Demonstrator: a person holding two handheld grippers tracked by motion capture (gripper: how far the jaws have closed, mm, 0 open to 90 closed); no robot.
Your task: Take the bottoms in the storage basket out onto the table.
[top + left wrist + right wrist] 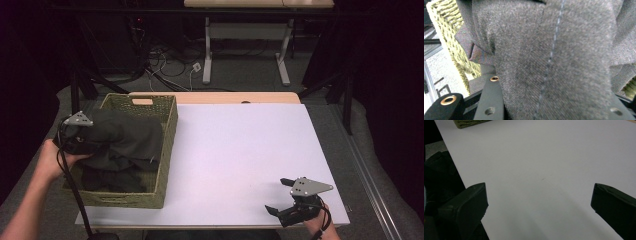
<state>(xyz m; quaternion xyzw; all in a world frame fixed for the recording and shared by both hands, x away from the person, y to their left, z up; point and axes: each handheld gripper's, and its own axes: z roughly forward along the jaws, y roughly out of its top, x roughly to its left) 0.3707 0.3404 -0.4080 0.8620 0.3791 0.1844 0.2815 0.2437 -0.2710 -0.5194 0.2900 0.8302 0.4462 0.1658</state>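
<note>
A dark grey cloth (125, 137) lies heaped in a woven green basket (169, 145) at the table's left. My left gripper (92, 142) reaches in over the basket's left rim and is shut on a fold of that cloth. In the left gripper view the cloth (554, 57) covers the jaw tips and the basket wall (446, 30) shows behind it. My right gripper (277, 196) rests low over the white tabletop (240, 145) near the front right corner. It is open, its jaws wide apart with nothing between them (539, 202).
A corner of the basket (469, 123) shows at the far left in the right gripper view. A wooden strip (235, 97) borders the table's far edge. Beyond it stand another desk's white legs (207, 55) and loose cables (165, 65) on the floor.
</note>
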